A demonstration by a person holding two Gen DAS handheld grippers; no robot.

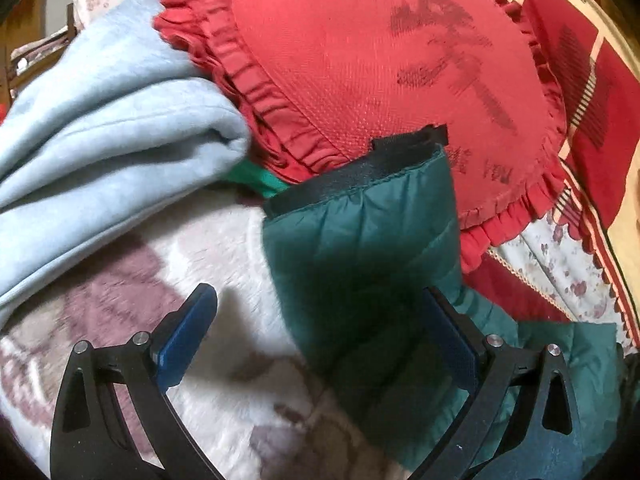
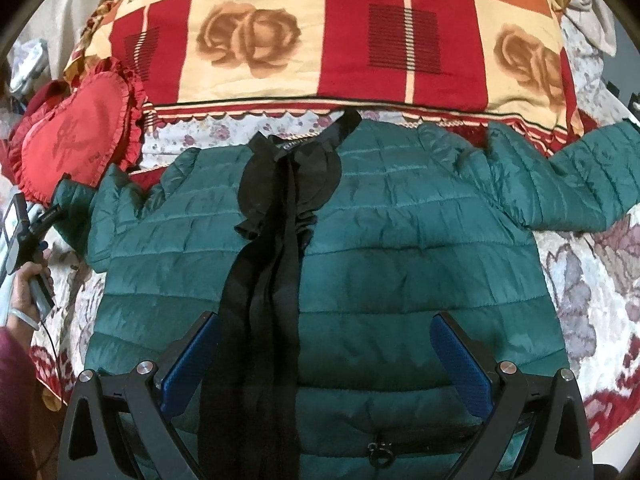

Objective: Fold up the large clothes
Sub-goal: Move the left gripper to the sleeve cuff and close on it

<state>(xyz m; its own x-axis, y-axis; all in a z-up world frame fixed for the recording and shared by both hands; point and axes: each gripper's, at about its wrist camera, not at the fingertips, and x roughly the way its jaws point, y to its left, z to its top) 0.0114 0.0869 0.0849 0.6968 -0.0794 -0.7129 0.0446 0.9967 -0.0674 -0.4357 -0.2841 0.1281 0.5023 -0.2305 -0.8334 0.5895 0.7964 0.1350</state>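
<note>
My left gripper (image 1: 320, 336) and right gripper (image 2: 324, 352) both gape above the dark-green quilted puffer jacket (image 2: 400, 240) on the floral bedspread (image 2: 580, 272), the red heart-shaped ruffled cushion (image 2: 76, 128) at ten o'clock.

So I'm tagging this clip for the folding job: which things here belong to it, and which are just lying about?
Part of the job:
- green puffer jacket, spread flat on the bed
- its sleeve cuff, ahead of the open left gripper
- right gripper, open over the hem

Lying about:
- red heart cushion
- light blue garment
- checked rose blanket
- floral bedspread
</note>
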